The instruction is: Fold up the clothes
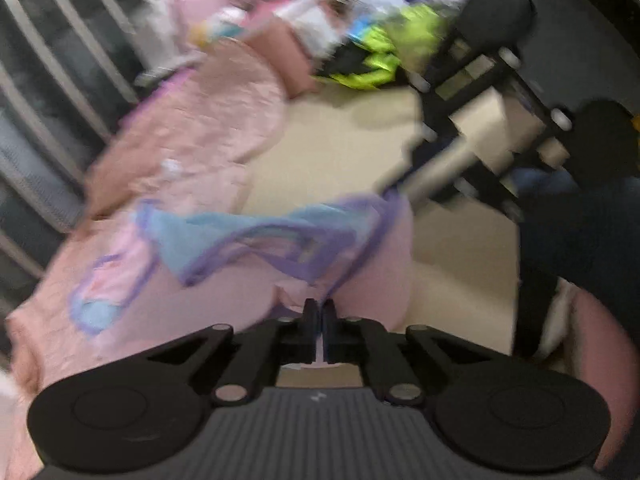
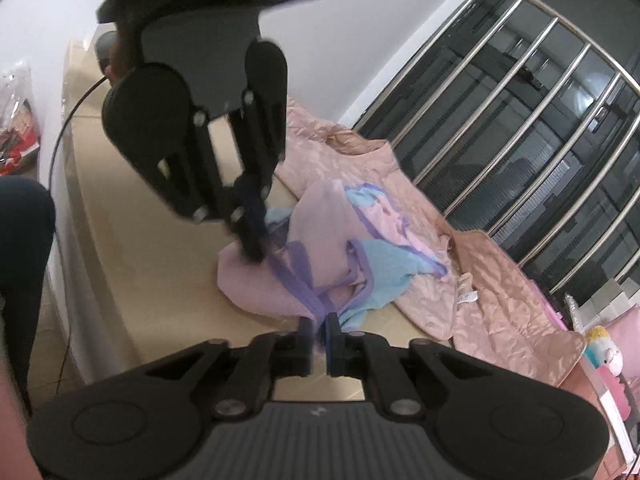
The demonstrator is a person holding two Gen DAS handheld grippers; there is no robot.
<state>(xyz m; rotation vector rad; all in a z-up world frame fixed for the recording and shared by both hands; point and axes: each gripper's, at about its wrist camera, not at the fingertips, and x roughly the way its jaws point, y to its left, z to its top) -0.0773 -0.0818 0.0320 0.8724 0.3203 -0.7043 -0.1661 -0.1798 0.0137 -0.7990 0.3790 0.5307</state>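
Observation:
A pink garment (image 1: 372, 280) with light blue panels and purple trim lies bunched on the beige table (image 1: 340, 152). My left gripper (image 1: 319, 314) is shut on a pink edge of it. In the right wrist view the same garment (image 2: 320, 220) sits mid-frame, and my right gripper (image 2: 319, 326) is shut on its purple trim at the near edge. The left gripper (image 2: 254, 250) comes down from above, pinching the garment's far left side. In the left wrist view the right gripper (image 1: 394, 194) is blurred, at the garment's far corner.
A pink quilted jacket (image 2: 500, 300) is spread behind the garment along a metal railing (image 2: 540, 120). A pile of clothes with a neon yellow piece (image 1: 380, 56) sits at the table's far end. A plush toy (image 2: 604, 348) is at the right. Bare table (image 2: 160, 240) shows to the left.

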